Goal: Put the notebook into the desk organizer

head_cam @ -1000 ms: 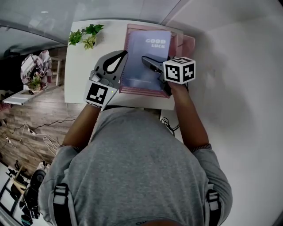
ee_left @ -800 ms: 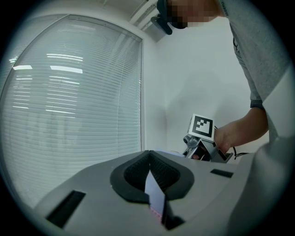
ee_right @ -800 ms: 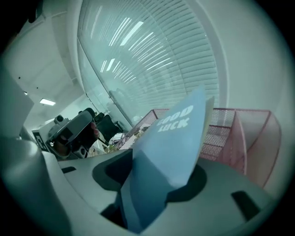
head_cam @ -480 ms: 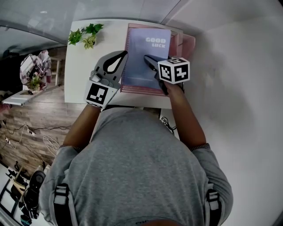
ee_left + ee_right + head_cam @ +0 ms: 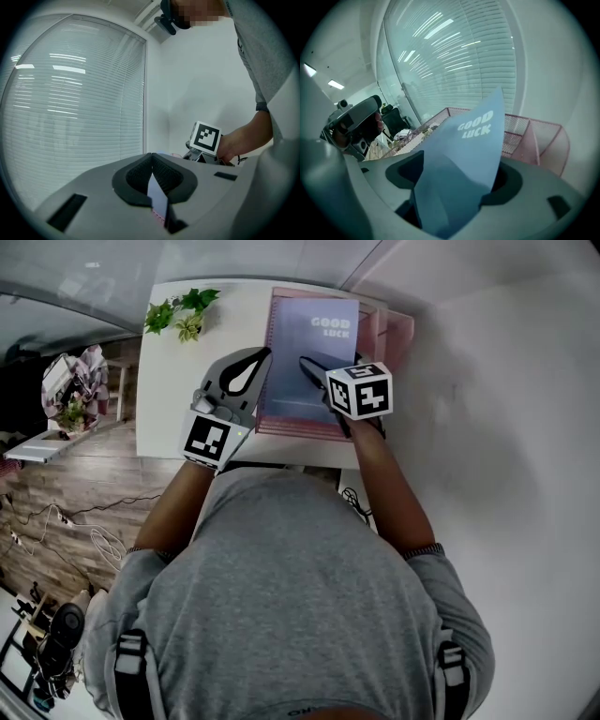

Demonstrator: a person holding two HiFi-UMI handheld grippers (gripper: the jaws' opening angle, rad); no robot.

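Leftward in the head view goes the right claw (image 5: 314, 371), its marker cube now nearer the middle of the pale blue spiral-bound notebook (image 5: 291, 334). Its jaws have just been opening. The notebook is between them, but the pads stand clear of it. The left claw (image 5: 258, 362) has not shifted and is pinched tight on the notebook's left edge.

I judge this to be the release. The notebook lies over the broad tray of the pink wire-mesh desk organizer (image 5: 398, 329) on the white counter (image 5: 164, 399), and only the left grip remains to let go.

Only the right gripper view shows dark gaps on both sides of the cover (image 5: 473, 150), with the mesh compartments (image 5: 534, 136) behind. Only the left gripper view shows the thin blue edge (image 5: 157, 197) nipped between closed pads. Neither shows whether the notebook sits fully down.
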